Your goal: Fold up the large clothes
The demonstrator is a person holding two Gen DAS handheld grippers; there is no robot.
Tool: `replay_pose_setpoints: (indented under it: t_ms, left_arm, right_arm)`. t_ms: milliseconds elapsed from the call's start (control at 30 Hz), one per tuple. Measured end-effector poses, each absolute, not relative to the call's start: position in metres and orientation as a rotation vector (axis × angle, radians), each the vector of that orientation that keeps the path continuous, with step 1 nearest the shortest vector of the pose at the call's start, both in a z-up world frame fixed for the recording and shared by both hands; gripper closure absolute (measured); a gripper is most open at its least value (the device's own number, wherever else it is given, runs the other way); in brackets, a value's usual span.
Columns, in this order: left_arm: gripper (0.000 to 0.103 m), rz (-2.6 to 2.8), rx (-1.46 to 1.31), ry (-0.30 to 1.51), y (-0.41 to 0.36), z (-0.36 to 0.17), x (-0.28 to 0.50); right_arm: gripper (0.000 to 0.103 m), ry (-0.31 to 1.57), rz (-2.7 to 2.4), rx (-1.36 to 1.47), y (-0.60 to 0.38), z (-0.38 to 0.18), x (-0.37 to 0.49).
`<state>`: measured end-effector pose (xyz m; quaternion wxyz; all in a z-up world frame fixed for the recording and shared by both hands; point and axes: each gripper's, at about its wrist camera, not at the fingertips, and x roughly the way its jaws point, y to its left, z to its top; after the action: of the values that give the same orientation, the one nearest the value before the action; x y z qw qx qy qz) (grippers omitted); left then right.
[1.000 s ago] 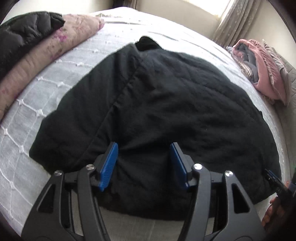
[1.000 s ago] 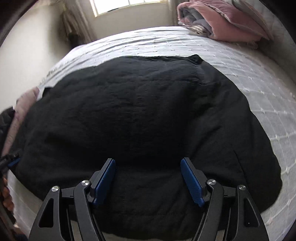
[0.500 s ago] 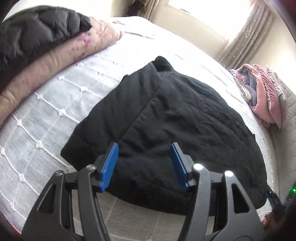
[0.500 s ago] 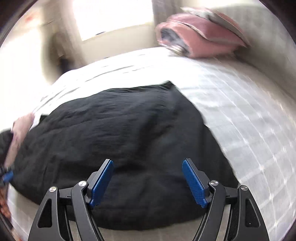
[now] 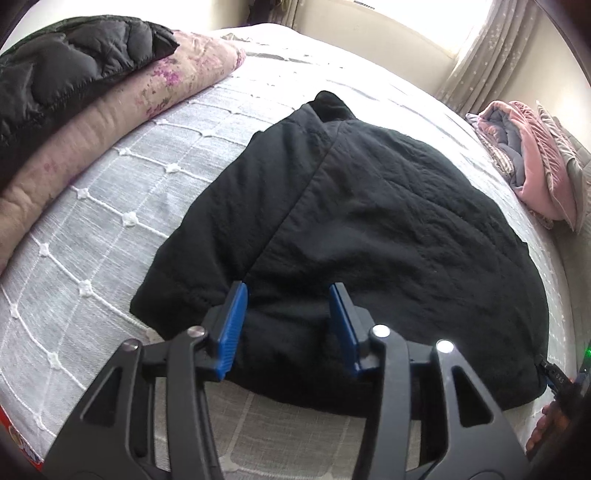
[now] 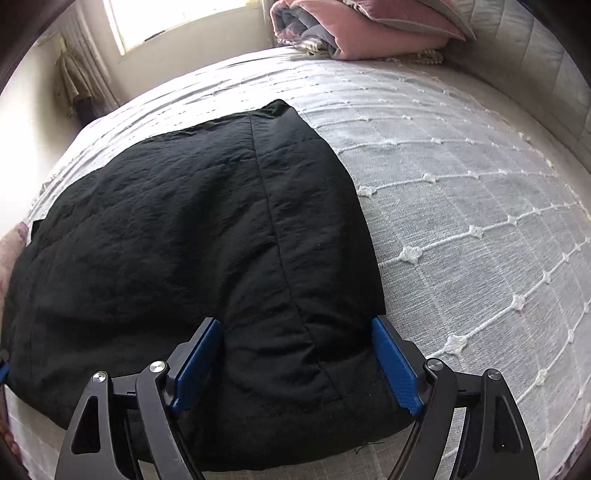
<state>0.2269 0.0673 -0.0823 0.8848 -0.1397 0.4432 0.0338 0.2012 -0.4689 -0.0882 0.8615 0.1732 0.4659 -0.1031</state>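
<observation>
A large black padded jacket (image 5: 369, 229) lies folded flat on the white bedspread (image 5: 110, 206); it also shows in the right wrist view (image 6: 192, 236). My left gripper (image 5: 288, 325) is open, its blue pads over the jacket's near-left corner, holding nothing. My right gripper (image 6: 295, 365) is open wide, its pads straddling the jacket's near-right corner (image 6: 314, 387). The right gripper's tip (image 5: 554, 376) peeks in at the left view's right edge.
A rolled pink floral quilt (image 5: 122, 110) with a black puffer coat (image 5: 62, 70) on it lies at the left. A folded pink blanket pile (image 5: 532, 166) sits at the far right, also in the right wrist view (image 6: 362, 29). Curtains and a window are behind.
Both grippers have pulled back and apart toward the jacket's near corners. The jacket now looks narrower in each view, with more bedspread showing beside it. Both stay open.
</observation>
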Motion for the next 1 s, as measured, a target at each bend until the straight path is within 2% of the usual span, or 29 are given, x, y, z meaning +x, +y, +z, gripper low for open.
replay_pose_setpoints:
  t_ms: [200,300,367,600,700,833,1000]
  left_arm:
    - [0.054,0.059,-0.332,0.897,0.081,-0.07,0.21]
    - [0.043,0.115,-0.341,0.871,0.095,-0.063,0.2]
    - [0.04,0.133,-0.344,0.858,0.103,-0.062,0.198]
    - [0.039,0.099,-0.494,0.987,0.121,-0.091,0.208]
    - [0.034,0.081,-0.548,1.004,0.124,-0.097,0.211]
    - [0.033,-0.03,-0.682,1.071,0.12,-0.112,0.217]
    - [0.033,-0.066,-0.769,1.066,0.112,-0.12,0.223]
  right_arm:
    - [0.02,0.853,-0.191,0.424,-0.47,-0.06,0.181]
    - [0.02,0.826,-0.175,0.378,-0.456,-0.051,0.181]
    - [0.02,0.82,-0.163,0.356,-0.449,-0.049,0.181]
    - [0.02,0.817,-0.109,0.269,-0.413,-0.043,0.183]
    - [0.02,0.816,-0.091,0.232,-0.403,-0.044,0.185]
    - [0.02,0.827,-0.066,0.184,-0.387,-0.045,0.189]
    - [0.02,0.83,-0.032,0.164,-0.372,-0.046,0.191]
